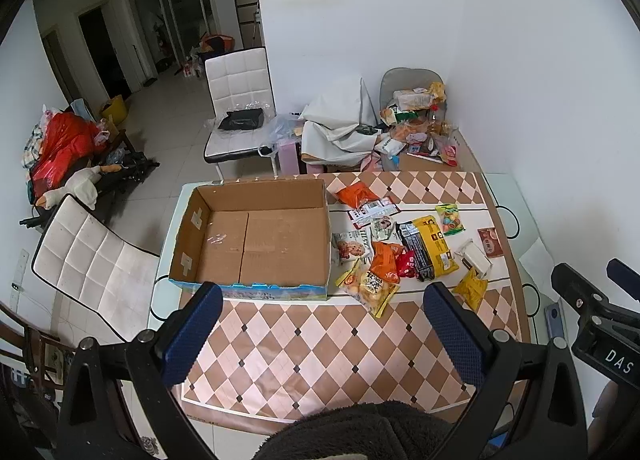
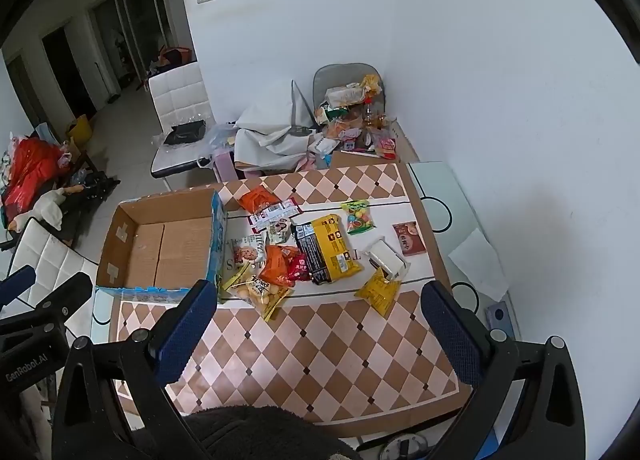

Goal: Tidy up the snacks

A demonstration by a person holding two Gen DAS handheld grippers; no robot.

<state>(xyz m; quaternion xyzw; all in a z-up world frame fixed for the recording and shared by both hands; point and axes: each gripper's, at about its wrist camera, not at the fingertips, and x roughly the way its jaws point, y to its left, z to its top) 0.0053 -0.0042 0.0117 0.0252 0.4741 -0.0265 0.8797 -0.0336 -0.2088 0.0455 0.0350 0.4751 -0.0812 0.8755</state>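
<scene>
Two grippers are held above the near edge of the table (image 1: 352, 340), both tilted steeply down. Left gripper (image 1: 322, 334) jaws are spread wide, nothing between them; right gripper (image 2: 318, 332) likewise. Hands are hidden; only dark fleece is seen at the lower frame edge. Snack packets (image 1: 404, 252) are scattered just right of the empty cardboard box (image 1: 256, 244). Print on most packets cannot be read. The black-and-yellow pack (image 2: 328, 250) is laid with its long axis running away from the person.
</scene>
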